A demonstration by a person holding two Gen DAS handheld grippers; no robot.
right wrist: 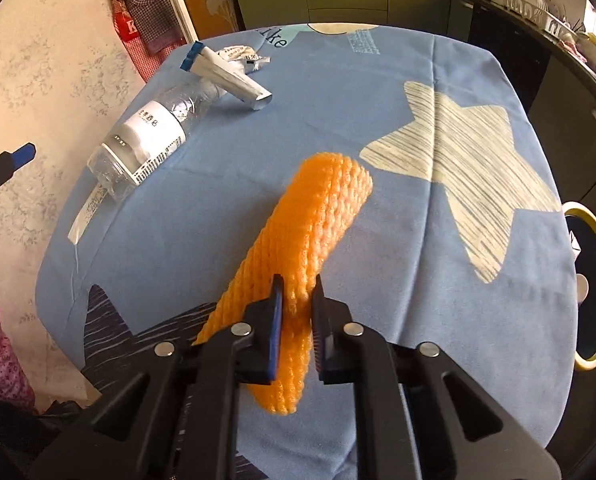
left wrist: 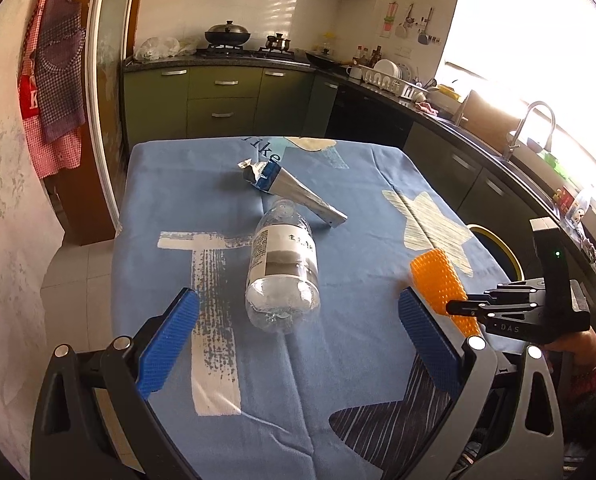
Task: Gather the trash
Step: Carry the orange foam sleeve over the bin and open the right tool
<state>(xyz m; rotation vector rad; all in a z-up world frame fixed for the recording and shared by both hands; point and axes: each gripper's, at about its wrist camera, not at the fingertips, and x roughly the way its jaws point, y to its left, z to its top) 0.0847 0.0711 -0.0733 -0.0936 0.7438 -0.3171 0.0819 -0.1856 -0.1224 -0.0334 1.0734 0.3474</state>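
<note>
An empty clear plastic bottle lies on its side on the blue tablecloth, just ahead of my open left gripper, whose blue pads stand wide on either side of it. Beyond it lies a crumpled silver and blue tube. My right gripper is shut on an orange foam net sleeve and holds it above the cloth; it also shows in the left wrist view. The bottle and tube lie far left in the right wrist view.
A black bin with a yellow rim stands off the table's right edge, also seen in the left wrist view. Green kitchen cabinets and a counter with a sink run behind and to the right. A wall is at the left.
</note>
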